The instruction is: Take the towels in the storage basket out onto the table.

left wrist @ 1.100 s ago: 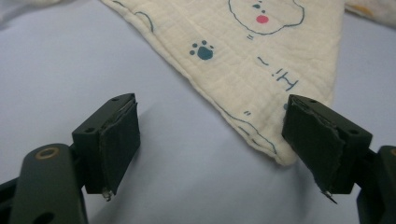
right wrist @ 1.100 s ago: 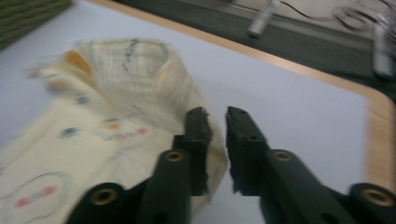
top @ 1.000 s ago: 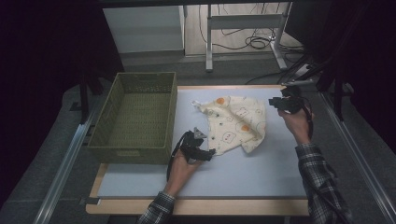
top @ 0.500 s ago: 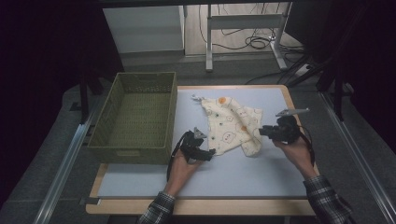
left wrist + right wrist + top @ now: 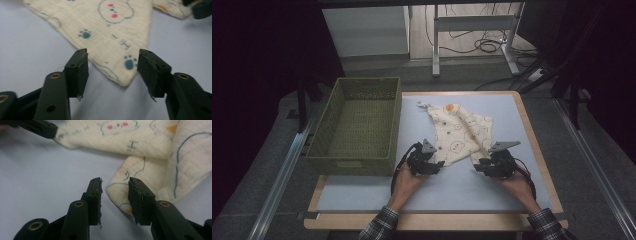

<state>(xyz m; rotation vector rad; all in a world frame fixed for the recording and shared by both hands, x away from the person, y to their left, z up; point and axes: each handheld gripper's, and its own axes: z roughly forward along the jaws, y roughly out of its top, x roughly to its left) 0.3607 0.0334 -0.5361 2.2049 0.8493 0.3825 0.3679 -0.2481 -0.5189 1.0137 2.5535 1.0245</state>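
From the high view I see the printed muslin cloth (image 5: 460,134) lying loosely folded on the pale surface (image 5: 462,190), to the right of the woven basket (image 5: 357,125). Its long axis runs from a far corner near the basket's back end down toward me, and its near edge ends in two corners. My left gripper (image 5: 434,161) sits at the near-left corner, my right gripper (image 5: 482,164) at the near-right one, so each hand has its own corner directly ahead and neither has to cross over.

In the left gripper view, the cloth's pointed corner (image 5: 122,80) lies flat on the surface between my two fingers (image 5: 78,70), a little closer to the right-hand one. The fingers have just been closing but are spread on either side of the corner, with bare surface showing beside each pad. Nothing is pinched yet. The corner points straight back at me, so I judge a short push forward and a squeeze should take it.

In the right gripper view, a rounded, folded corner (image 5: 117,191) of the cloth pokes into the gap between the fingers (image 5: 96,195). These have just been opening; the right-hand finger looks to be at the fabric's edge, the left-hand one stands apart from it. I read it as no grip yet.
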